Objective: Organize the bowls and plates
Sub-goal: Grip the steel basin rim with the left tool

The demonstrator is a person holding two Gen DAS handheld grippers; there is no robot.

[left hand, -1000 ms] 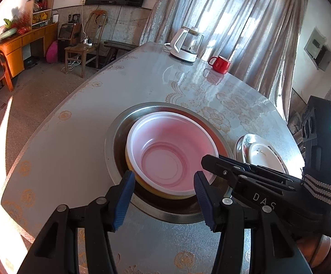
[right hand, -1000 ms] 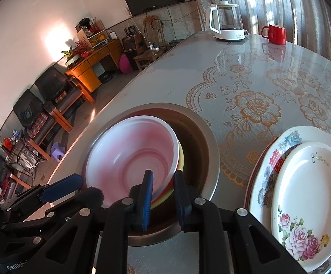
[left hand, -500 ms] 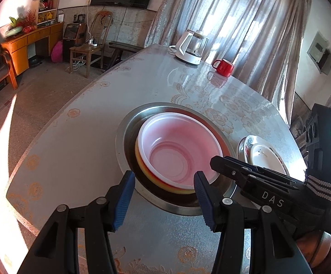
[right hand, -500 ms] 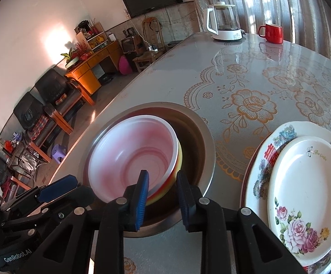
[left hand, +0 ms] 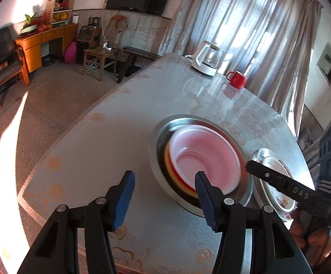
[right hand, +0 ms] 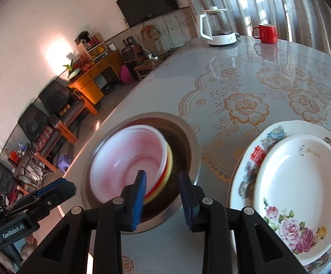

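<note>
Right gripper [right hand: 163, 196] jaws just opened, empty, left gripper [left hand: 164, 202] half-open, empty, pink bowl [right hand: 129, 162] stacked in metal basin [right hand: 189, 146], small plate [right hand: 302, 189] on floral plate [right hand: 247, 171] right.

Daylight is admitted through the sheer grey curtains [left hand: 252, 36]. Glare is thrown on the glossy floral-patterned tabletop [right hand: 268, 73], warm patches on the pale wall [right hand: 56, 54]. Stacked pink plastic bowls [right hand: 129, 159] are motion-blurred. Edges are fisheye-bent, corners vignetted.

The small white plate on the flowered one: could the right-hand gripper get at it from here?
Probably yes. The small white plate lies uncovered beside the right gripper, whose jaws, just opening, hold nothing.
</note>
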